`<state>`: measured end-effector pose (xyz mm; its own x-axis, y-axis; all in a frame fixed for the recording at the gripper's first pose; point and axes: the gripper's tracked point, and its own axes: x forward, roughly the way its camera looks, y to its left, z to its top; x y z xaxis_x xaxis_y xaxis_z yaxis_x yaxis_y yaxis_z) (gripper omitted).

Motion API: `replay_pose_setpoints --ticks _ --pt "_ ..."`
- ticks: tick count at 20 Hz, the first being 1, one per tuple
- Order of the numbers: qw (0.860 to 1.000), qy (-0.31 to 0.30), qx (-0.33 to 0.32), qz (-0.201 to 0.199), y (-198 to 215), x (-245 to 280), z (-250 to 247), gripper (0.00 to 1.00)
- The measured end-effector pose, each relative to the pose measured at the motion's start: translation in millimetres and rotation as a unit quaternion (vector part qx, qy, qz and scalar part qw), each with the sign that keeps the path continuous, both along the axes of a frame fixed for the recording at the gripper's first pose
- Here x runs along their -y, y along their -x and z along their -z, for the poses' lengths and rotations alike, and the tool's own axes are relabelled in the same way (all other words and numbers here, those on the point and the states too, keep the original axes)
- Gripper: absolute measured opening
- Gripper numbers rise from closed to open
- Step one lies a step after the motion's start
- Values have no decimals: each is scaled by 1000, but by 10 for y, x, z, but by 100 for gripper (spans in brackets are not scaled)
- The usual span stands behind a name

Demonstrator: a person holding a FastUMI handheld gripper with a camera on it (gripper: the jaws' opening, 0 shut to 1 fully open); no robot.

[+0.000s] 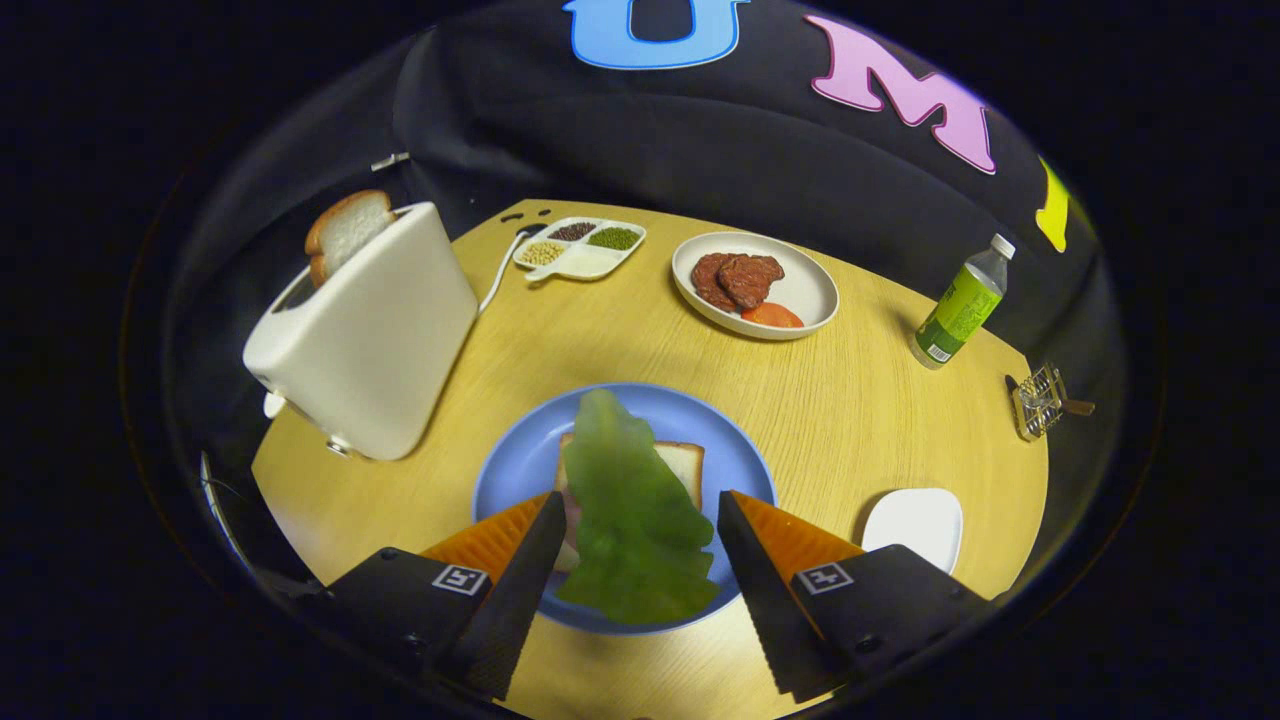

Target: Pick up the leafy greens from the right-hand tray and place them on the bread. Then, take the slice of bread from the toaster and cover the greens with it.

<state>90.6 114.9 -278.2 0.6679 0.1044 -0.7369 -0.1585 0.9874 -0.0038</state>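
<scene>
Gripper view, one wooden table (880, 400), catalogued left to right.

Toaster (365, 335): white, stood at the table's left side, tilted in the lens. One bread slice (345, 232) stuck up out of its slot. A white cord (500, 275) ran from behind it toward the back of the table.

Divided dish (582, 250): white, behind and right of the toaster, with three small compartments of beans or grains, pale, dark and green.

Blue plate (510, 470): just ahead of the fingers. On it lay a bread (683, 463) slice, mostly covered by the greens (630, 510), which stretched across the bread from the plate's far side to its near rim and lay between the two fingers.

Gripper (640, 530): fingers spread apart, one on either side of the greens, neither pressing on the leaf.

Oval dish (810, 290): white, beyond the blue plate, holding brown meat pieces (738, 278) and a tomato slice (772, 316).

Small white plate (915, 525): right of the blue plate, near the right finger.

Bottle (962, 305): green label, white cap, at the far right of the table.

Wire rack (1038, 402): small, at the right edge; its contents could not be told.
</scene>
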Motion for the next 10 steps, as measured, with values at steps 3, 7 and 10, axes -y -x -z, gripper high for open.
replay_pose_setpoints --ticks 3,7,10 --pt "999 -22 35 -9 -91 -152 -390 98" --pt "993 -47 93 -47 -255 -541 -1068 98" --pt "986 -65 129 -82 -320 -948 -1525 100"
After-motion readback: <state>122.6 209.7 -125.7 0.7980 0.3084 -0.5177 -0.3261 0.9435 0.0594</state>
